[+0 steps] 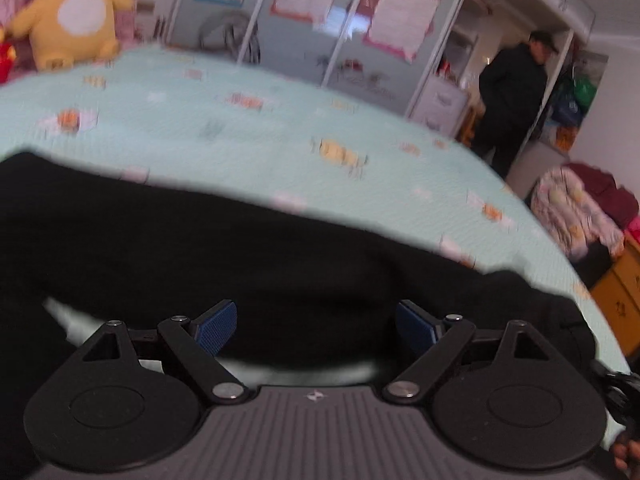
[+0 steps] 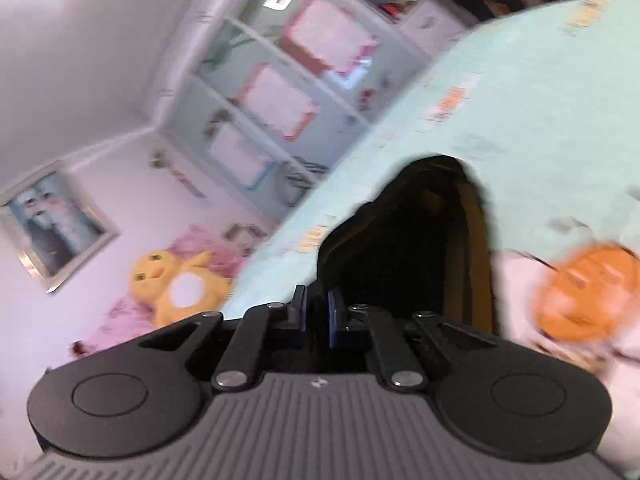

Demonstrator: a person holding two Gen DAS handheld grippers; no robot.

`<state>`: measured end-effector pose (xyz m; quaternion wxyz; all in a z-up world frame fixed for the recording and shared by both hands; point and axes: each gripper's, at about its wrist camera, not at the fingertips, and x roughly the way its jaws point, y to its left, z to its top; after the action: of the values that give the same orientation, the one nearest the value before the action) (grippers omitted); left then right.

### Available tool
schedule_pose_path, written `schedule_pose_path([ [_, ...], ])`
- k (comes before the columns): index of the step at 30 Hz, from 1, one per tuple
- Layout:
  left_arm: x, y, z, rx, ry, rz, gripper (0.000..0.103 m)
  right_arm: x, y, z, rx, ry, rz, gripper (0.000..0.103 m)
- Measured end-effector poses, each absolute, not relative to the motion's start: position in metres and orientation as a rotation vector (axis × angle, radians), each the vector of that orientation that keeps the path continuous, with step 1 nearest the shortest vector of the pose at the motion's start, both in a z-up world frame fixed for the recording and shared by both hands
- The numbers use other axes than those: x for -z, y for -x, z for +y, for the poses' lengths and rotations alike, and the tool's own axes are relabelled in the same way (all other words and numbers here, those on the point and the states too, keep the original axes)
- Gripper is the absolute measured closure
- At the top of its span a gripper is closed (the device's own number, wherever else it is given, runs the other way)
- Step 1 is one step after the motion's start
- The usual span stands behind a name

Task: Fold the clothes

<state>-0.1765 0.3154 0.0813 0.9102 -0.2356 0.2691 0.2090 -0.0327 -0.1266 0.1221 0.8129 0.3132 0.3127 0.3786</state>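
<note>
A black garment (image 1: 240, 256) lies spread across the near part of a bed with a pale mint patterned cover (image 1: 248, 136). My left gripper (image 1: 316, 326) is open just above the garment's near edge, its blue pads (image 1: 218, 330) wide apart with nothing between them. In the right wrist view, tilted and blurred, my right gripper (image 2: 317, 316) is shut on a fold of the black garment (image 2: 404, 240), which rises from the fingers in a hump over the bed cover (image 2: 532, 128).
A yellow plush toy (image 1: 74, 12) sits at the bed's far left, also in the right view (image 2: 172, 284). A person in black (image 1: 512, 96) stands by the wardrobe doors (image 1: 312, 20). A clothes pile (image 1: 580, 208) and wooden cabinet (image 1: 620, 292) stand right.
</note>
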Motion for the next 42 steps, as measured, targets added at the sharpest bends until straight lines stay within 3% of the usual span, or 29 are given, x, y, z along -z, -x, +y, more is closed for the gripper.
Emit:
schedule_pose_path([
  [5, -0.052, 0.187, 0.311, -0.349, 0.52, 0.625, 0.013, -0.109, 0.038, -0.116, -0.639, -0.539, 0.726, 0.096],
  [11, -0.031, 0.194, 0.301, -0.269, 0.523, 0.691, 0.014, -0.113, 0.062, -0.132, -0.525, -0.621, 0.733, 0.097],
  [14, -0.037, 0.209, 0.302, -0.255, 0.543, 0.665, 0.013, -0.116, 0.079, -0.151, -0.455, -0.702, 0.722, 0.089],
  [19, -0.043, 0.242, 0.312, -0.281, 0.605, 0.645, 0.013, -0.136, 0.147, -0.185, -0.405, -0.731, 0.664, 0.087],
  [25, -0.045, 0.293, 0.316, -0.331, 0.68, 0.647, 0.013, -0.141, 0.234, -0.188, -0.344, -0.683, 0.701, 0.075],
  [27, -0.051, 0.307, 0.316, -0.337, 0.675, 0.641, 0.013, -0.137, 0.251, -0.191, -0.255, -0.75, 0.702, 0.067],
  [31, -0.06, 0.336, 0.319, -0.348, 0.681, 0.624, 0.013, -0.127, 0.282, -0.194, -0.188, -0.932, 0.642, 0.062],
  [34, -0.06, 0.354, 0.324, -0.371, 0.698, 0.619, 0.013, -0.125, 0.295, -0.181, -0.258, -0.982, 0.641, 0.046],
  [35, -0.058, 0.36, 0.326, -0.376, 0.705, 0.619, 0.013, -0.124, 0.293, -0.172, -0.28, -0.978, 0.662, 0.035],
  [38, -0.054, 0.378, 0.332, -0.398, 0.719, 0.622, 0.013, -0.114, 0.278, -0.145, -0.314, -0.958, 0.745, 0.032],
  [42, -0.057, 0.402, 0.339, -0.432, 0.712, 0.587, 0.013, -0.112, 0.252, -0.123, -0.277, -0.896, 0.706, 0.033],
])
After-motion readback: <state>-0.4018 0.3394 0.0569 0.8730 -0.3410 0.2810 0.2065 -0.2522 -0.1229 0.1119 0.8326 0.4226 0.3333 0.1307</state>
